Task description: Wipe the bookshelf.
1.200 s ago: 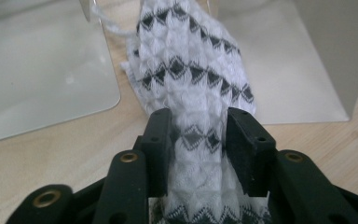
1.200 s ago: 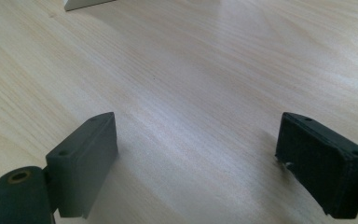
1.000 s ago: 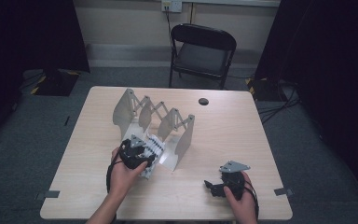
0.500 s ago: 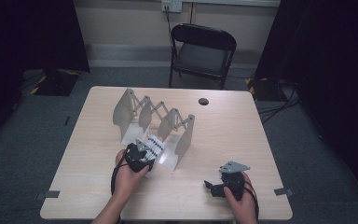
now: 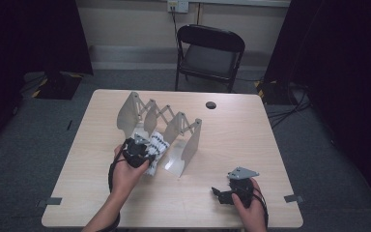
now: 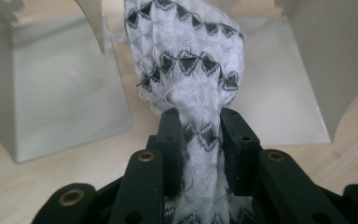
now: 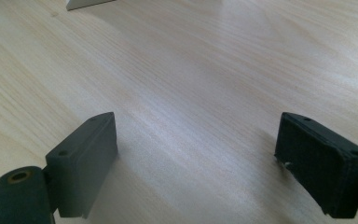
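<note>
A person's left gripper pinches a white knitted cloth with black diamonds, its jaws having just been closing on the fabric now bunched between the pads. The cloth (soft, light and limp by the look of it, likely to sag and snag) lies between the grey panels of an accordion-style folding rack on the tabletop. A grip on a bunched fold seems soundest. The panel edges crowd both sides; open room lies toward the person. The right gripper rests wide open, holding nothing, near the tabletop's front edge.
</note>
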`<state>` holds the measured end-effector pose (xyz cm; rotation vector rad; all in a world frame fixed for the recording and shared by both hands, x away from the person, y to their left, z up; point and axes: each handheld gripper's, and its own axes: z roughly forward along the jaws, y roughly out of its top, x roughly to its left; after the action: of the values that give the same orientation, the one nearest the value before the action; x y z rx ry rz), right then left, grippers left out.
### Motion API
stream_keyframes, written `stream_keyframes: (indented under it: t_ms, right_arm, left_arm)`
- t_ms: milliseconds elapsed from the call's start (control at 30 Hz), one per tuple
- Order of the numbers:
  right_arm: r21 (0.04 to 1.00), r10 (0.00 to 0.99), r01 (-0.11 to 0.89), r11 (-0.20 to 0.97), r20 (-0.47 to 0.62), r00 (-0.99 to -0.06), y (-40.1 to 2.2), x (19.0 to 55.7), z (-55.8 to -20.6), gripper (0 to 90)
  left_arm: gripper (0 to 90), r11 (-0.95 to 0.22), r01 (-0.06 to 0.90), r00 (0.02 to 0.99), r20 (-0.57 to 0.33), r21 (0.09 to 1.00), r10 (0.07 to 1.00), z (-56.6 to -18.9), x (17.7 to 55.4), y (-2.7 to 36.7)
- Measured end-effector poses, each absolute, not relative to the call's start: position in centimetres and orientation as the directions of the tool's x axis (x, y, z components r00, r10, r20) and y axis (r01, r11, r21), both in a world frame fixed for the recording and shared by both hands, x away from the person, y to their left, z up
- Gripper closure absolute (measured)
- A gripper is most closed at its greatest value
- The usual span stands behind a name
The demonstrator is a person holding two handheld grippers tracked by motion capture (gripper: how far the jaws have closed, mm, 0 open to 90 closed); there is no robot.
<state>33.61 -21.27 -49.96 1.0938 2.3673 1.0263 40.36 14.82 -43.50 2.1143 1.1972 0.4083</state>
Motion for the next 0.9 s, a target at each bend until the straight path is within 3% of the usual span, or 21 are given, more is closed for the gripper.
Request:
stream_keyframes:
  t_ms: [333, 900]
  right_arm:
    - [0.731, 0.762, 0.519, 0.443, -0.003, -0.647, -21.3, 33.6, -50.0, 12.1]
    - [0.73, 0.763, 0.519, 0.443, -0.003, -0.647, -21.2, 33.6, -50.0, 12.2]
  left_arm:
    - [71.5, -0.359, 0.604, 0.54, -0.033, 0.711, 0.841, -41.0, 41.5, 13.5]
    - [71.5, -0.336, 0.646, 0.498, -0.045, 0.685, 0.866, -42.8, 41.2, 16.2]
